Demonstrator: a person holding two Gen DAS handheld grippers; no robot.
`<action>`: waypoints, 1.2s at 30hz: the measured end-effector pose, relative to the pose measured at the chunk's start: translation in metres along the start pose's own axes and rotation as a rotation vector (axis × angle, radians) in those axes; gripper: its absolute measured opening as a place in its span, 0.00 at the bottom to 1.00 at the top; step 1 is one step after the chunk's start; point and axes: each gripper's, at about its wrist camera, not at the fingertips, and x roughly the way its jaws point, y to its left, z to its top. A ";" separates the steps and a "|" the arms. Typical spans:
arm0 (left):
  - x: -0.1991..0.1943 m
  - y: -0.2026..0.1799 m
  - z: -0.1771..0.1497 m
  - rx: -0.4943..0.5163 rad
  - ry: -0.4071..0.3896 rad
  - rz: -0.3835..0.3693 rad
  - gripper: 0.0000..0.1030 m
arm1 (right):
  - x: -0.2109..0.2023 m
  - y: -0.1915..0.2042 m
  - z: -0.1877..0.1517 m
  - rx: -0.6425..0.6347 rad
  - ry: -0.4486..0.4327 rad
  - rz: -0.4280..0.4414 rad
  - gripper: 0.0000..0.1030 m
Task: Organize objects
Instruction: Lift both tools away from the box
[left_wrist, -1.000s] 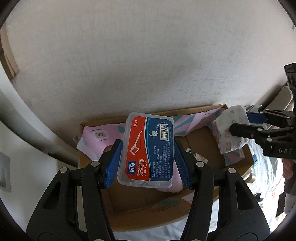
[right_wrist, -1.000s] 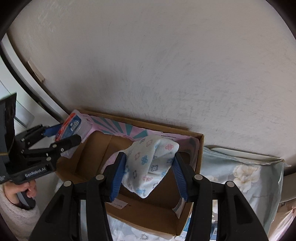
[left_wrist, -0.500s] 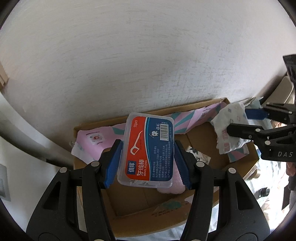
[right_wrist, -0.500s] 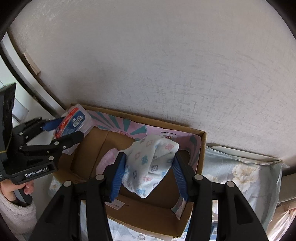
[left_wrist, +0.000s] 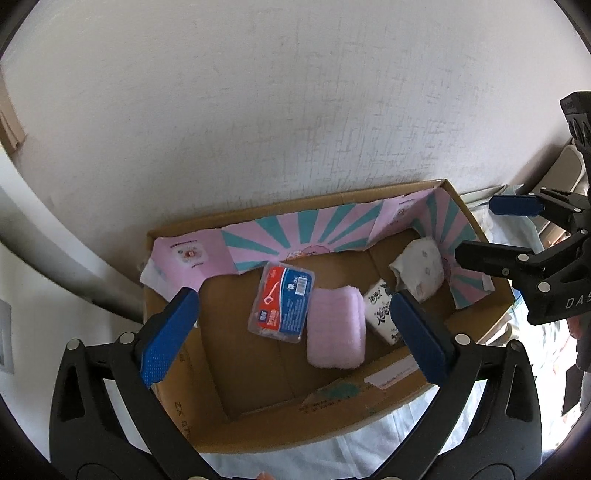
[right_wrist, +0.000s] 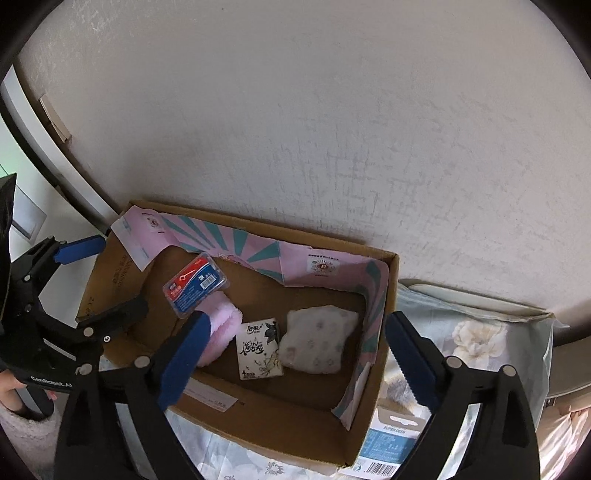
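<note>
A cardboard box (left_wrist: 332, 410) (right_wrist: 266, 428) lined with pink and teal paper stands against the wall. On its floor lie a red and blue dental floss box (left_wrist: 282, 302) (right_wrist: 195, 284), a pink folded cloth (left_wrist: 334, 326) (right_wrist: 221, 332), a tissue pack (left_wrist: 382, 314) (right_wrist: 260, 349) and a white patterned cloth (left_wrist: 419, 269) (right_wrist: 317, 339). My left gripper (left_wrist: 291, 299) (right_wrist: 122, 273) hangs over the box's left part, its jaws opening wide, with nothing pressed between them. Over the right part, my right gripper (right_wrist: 298, 319) (left_wrist: 480, 230) is opening too and holds nothing.
A rough white wall (left_wrist: 295, 110) rises right behind the box. Floral bedding (right_wrist: 476, 332) lies under and to the right of it. A blue and white packet (right_wrist: 388, 443) rests by the box's front right corner. A person's fuzzy sleeve (right_wrist: 22, 417) shows at the lower left.
Both grippers have opened. The floss box left the left gripper and now lies on the box floor. The patterned cloth left the right gripper and lies in the box's right part.
</note>
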 end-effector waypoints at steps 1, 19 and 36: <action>-0.002 0.000 0.000 -0.001 -0.001 -0.001 1.00 | 0.000 0.000 0.003 0.006 0.000 -0.007 0.92; -0.024 -0.012 -0.004 -0.011 -0.022 -0.001 1.00 | -0.011 0.002 -0.006 0.033 -0.004 -0.039 0.92; -0.078 -0.040 0.000 -0.023 -0.096 0.010 1.00 | -0.064 0.000 -0.013 0.023 -0.053 -0.061 0.92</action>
